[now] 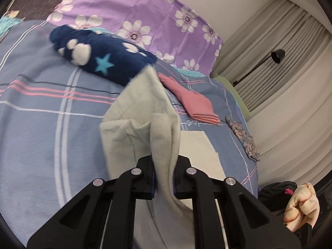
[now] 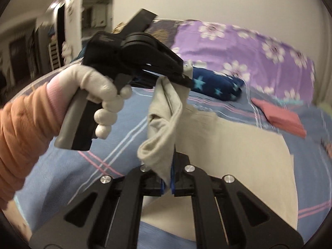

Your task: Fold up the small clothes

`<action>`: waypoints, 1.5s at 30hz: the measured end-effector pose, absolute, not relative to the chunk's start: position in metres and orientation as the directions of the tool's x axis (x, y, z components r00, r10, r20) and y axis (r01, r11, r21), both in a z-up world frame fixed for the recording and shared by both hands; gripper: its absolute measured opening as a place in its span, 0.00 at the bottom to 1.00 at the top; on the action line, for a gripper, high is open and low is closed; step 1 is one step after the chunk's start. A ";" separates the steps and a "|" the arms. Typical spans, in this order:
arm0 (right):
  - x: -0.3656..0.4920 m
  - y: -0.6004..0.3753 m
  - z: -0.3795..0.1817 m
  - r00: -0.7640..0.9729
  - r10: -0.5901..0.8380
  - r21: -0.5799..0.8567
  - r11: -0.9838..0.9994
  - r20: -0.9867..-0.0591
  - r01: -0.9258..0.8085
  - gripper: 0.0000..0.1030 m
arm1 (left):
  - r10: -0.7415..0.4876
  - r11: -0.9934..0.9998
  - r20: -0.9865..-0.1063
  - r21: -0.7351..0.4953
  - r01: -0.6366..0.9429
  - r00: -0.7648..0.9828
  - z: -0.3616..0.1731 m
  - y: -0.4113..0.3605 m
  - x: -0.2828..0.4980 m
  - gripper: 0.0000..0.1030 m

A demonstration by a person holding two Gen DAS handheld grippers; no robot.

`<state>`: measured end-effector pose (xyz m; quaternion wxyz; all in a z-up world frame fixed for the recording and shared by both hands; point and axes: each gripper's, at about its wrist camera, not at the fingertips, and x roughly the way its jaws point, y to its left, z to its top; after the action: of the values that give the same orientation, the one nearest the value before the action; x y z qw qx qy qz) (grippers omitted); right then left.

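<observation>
A pale grey-green garment (image 1: 137, 112) is lifted above the blue plaid bed cover (image 1: 41, 114). My left gripper (image 1: 164, 183) is shut on one edge of it, the cloth bunched between the jaws. My right gripper (image 2: 168, 183) is shut on another edge of the same garment (image 2: 164, 122). In the right wrist view the left gripper (image 2: 186, 73) shows up and to the left, held by a white-gloved hand (image 2: 103, 95), with the cloth hanging between both grippers. The rest of the garment (image 2: 238, 145) lies flat on the bed.
A folded pink cloth (image 1: 195, 103) and a dark blue fleece with stars and paw prints (image 1: 99, 58) lie further up the bed, by a purple flowered pillow (image 1: 145, 10). A small floral item (image 1: 244, 139) lies near the bed's right edge. Curtains and a black lamp (image 1: 278, 56) stand beyond.
</observation>
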<state>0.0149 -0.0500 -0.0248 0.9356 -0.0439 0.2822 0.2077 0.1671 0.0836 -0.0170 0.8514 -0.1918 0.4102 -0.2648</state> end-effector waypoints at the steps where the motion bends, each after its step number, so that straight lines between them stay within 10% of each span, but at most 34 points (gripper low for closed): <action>1: 0.014 -0.060 -0.025 0.754 0.365 0.057 0.914 -0.546 -0.401 0.03 | -0.604 0.790 -0.600 -0.537 0.296 0.524 -0.016 0.075 0.167 0.10; 35: 0.015 -0.294 -0.114 0.674 0.481 0.581 0.808 -0.560 -0.094 0.04 | -0.414 0.885 -0.826 -0.269 0.380 0.381 -0.081 -0.185 0.194 0.11; 45: 0.012 -0.304 -0.136 0.624 0.540 0.654 0.754 -0.564 -0.060 0.04 | -0.490 0.840 -0.773 -0.294 0.457 0.402 -0.054 -0.200 0.165 0.43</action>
<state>0.0116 -0.3035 -0.1360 0.8487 0.3031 0.3957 0.1769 0.1645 -0.1996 -0.0540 0.8372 -0.0178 0.4678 -0.2827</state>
